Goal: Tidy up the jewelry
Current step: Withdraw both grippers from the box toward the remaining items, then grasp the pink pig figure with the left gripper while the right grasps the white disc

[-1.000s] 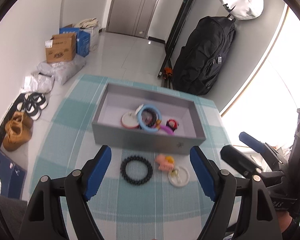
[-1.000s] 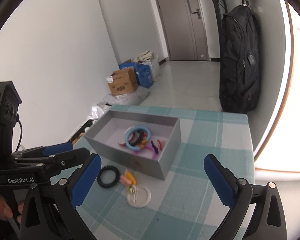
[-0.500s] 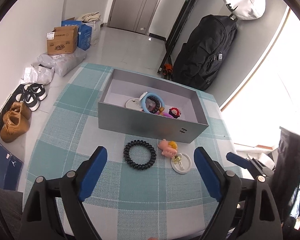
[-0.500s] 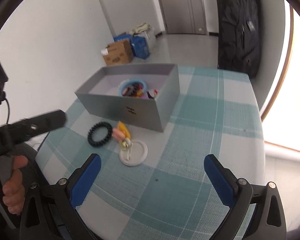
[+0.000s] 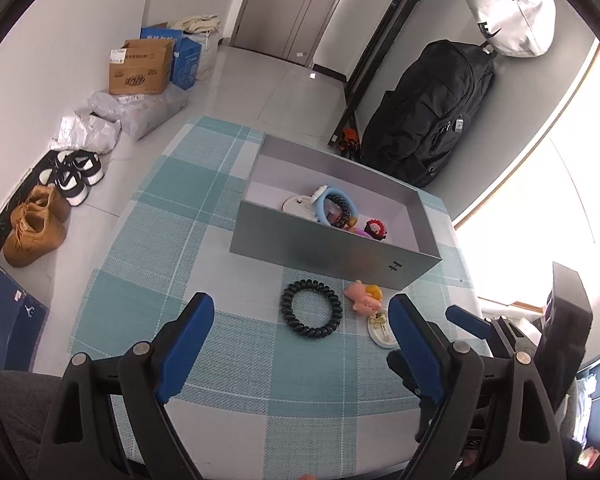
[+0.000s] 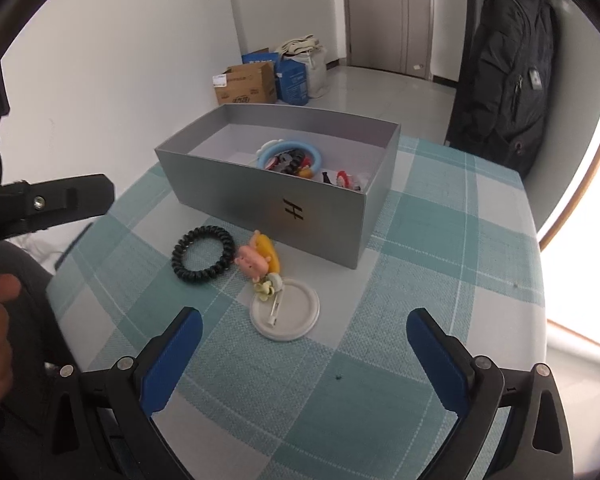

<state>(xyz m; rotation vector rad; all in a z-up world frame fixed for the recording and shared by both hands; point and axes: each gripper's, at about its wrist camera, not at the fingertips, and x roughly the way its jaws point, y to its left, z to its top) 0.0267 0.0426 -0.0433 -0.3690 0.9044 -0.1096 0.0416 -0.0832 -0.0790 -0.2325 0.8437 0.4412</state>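
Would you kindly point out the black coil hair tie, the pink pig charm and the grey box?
black coil hair tie (image 6: 180, 266): right wrist view, left arc of coil.
pink pig charm (image 6: 251, 261): right wrist view, pig's face.
grey box (image 6: 236, 196): right wrist view, near wall.

black "H" on grey box (image 6: 296, 210) front wall
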